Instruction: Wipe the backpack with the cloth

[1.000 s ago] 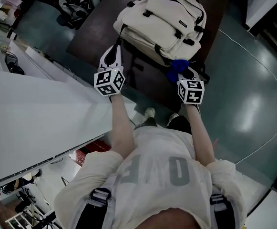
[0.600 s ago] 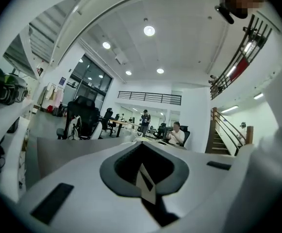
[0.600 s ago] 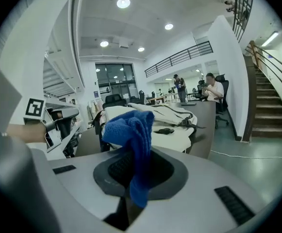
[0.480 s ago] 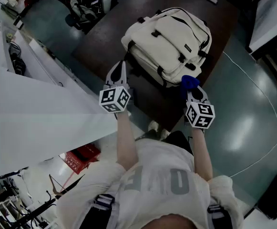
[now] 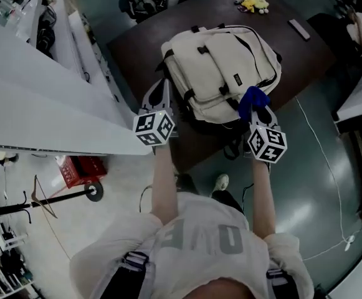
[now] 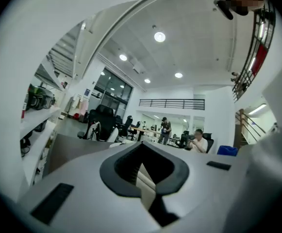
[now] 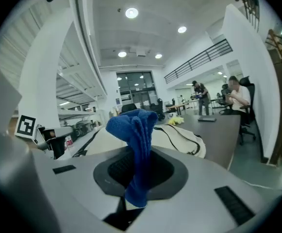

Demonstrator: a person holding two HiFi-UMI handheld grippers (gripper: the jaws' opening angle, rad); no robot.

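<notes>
Jaws: right gripper (image 7: 131, 193) pinching blue cloth (image 7: 133, 140), its lower end hidden | left gripper (image 6: 143, 193) pressed together, empty | backpack (image 5: 221, 61) on table (image 5: 137, 42), near edge partly covered by the grippers

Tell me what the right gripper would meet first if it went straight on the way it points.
Probably the backpack: the right gripper, shut on the blue cloth, points at its near right corner, so the cloth would touch it first. Depth is unclear.
</notes>
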